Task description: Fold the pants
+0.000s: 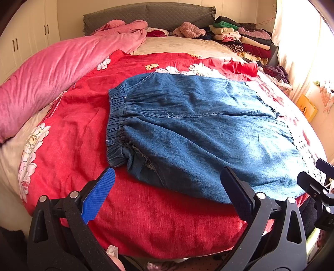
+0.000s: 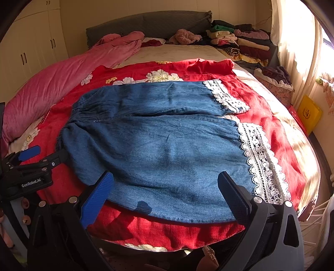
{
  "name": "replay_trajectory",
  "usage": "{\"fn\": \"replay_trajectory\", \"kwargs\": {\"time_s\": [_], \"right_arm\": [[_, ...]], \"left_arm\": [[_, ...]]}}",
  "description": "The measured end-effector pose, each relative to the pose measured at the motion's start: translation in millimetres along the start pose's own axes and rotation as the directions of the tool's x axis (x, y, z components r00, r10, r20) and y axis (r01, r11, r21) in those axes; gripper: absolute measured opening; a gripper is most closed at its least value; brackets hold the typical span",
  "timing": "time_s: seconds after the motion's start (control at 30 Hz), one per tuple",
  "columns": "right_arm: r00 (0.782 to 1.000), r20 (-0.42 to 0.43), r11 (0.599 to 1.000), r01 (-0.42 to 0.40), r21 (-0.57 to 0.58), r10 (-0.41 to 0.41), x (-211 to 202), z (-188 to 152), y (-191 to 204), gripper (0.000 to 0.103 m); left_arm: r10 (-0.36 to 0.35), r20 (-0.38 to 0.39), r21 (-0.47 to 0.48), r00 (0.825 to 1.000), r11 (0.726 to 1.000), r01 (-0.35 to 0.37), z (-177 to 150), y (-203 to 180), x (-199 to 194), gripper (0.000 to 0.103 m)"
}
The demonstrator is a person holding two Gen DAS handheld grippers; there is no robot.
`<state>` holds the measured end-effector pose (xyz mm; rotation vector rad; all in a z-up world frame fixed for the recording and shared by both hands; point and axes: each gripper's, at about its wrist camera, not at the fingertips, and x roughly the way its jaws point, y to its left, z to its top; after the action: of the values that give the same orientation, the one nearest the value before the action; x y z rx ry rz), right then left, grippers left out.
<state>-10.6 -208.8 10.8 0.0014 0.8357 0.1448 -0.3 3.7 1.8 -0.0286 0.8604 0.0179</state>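
Blue denim pants [image 1: 187, 129] with an elastic waistband [image 1: 115, 125] on the left and white lace hems [image 2: 258, 154] on the right lie spread flat on a red floral bedcover [image 1: 146, 218]. They also show in the right wrist view [image 2: 158, 146]. My left gripper [image 1: 167, 177] is open and empty, hovering over the near edge of the pants by the waistband. My right gripper [image 2: 165, 179] is open and empty over the near leg's lower edge. The left gripper also shows at the left of the right wrist view [image 2: 44, 155].
A pink quilt [image 1: 52, 73] lies along the bed's left side. Stacks of folded clothes [image 1: 240, 37] sit at the far right by the grey headboard [image 1: 150, 14]. A yellow box [image 2: 309, 114] and curtains stand at the right. White wardrobes [image 2: 31, 48] stand at the left.
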Motion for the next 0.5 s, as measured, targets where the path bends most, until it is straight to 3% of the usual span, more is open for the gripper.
{"fn": "replay_trajectory", "kwargs": {"time_s": [0.33,0.5], "right_arm": [[1.0,-0.007,1.0,-0.024,-0.005,0.024,7.7,5.9,1.4,0.099],[0.999,-0.015,0.999,-0.049,-0.014,0.049,20.5,26.3,2.6,0.099]], "left_arm": [[0.003,0.001,-0.002,1.0,1.0,-0.003,4.3,2.7,0.4,0.095],[0.018,-0.008,-0.017,1.0,1.0,-0.018,15.3,15.5,15.9,0.095]]}}
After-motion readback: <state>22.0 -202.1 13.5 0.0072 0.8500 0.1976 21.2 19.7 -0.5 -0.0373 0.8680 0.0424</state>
